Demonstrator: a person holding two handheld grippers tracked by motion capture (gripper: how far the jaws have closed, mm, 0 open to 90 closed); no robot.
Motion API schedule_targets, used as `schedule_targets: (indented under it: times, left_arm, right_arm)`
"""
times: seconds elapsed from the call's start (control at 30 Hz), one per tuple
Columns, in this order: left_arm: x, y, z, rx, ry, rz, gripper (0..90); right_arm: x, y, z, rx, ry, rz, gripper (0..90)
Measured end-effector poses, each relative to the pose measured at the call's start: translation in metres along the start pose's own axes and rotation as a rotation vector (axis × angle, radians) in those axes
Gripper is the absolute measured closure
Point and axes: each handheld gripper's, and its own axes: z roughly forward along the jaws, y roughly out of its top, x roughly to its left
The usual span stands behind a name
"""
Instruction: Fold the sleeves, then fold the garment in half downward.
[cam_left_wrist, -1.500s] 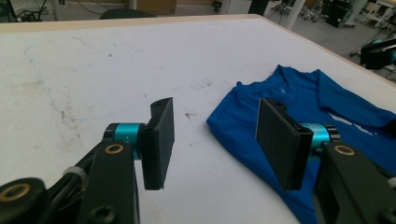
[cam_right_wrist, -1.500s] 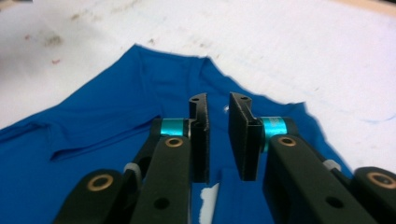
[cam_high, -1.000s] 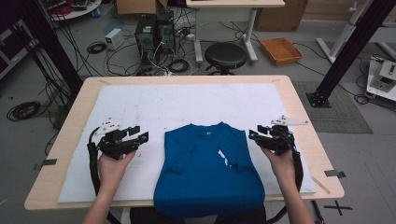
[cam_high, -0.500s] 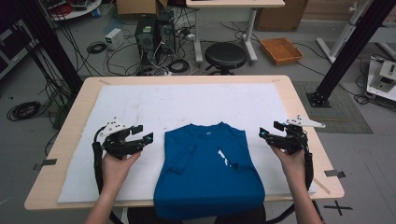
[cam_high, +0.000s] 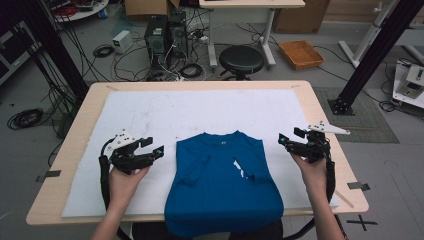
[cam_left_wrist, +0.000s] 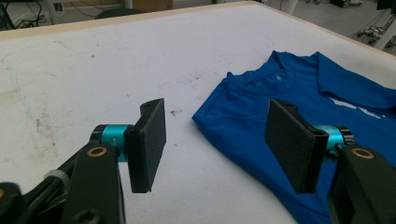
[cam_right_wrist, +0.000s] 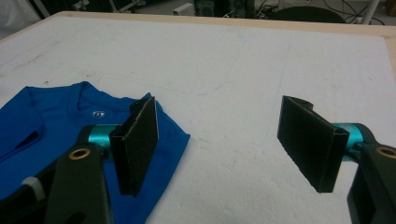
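Note:
A blue T-shirt (cam_high: 220, 185) lies on the white mat, sleeves folded in over its body, its hem hanging past the table's near edge. It also appears as the blue T-shirt (cam_left_wrist: 299, 112) to the right of the left jaws and as the blue T-shirt (cam_right_wrist: 51, 126) behind the right gripper's left jaw. My left gripper (cam_high: 152, 148) hovers to the shirt's left, open and empty, as seen up close at the left gripper (cam_left_wrist: 217, 140). My right gripper (cam_high: 289, 140) hangs to the shirt's right, open and empty, shown wide apart at the right gripper (cam_right_wrist: 224, 140).
A white mat (cam_high: 200, 110) covers most of the wooden table (cam_high: 327, 125). Bare mat stretches beyond the shirt to the far edge. Behind the table on the floor stand a black stool (cam_high: 241, 59), computer towers (cam_high: 165, 32), cables and an orange tray (cam_high: 301, 53).
Both grippers have drawn outward, away from the shirt's sides. The shirt lies the same.

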Motion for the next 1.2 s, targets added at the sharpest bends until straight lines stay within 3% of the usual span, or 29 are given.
schedule_targets:
  times: [0.57,1.2]
  left_arm:
    - [-0.005,0.002,0.001,-0.007,-0.017,0.014,38.7]
    - [-0.01,0.0,0.011,0.022,-0.049,0.026,38.7]
  right_arm:
    - [0.003,0.004,0.0,-0.013,0.0,-0.006,28.9]
    - [0.003,0.003,-0.002,-0.015,-0.001,-0.006,28.9]
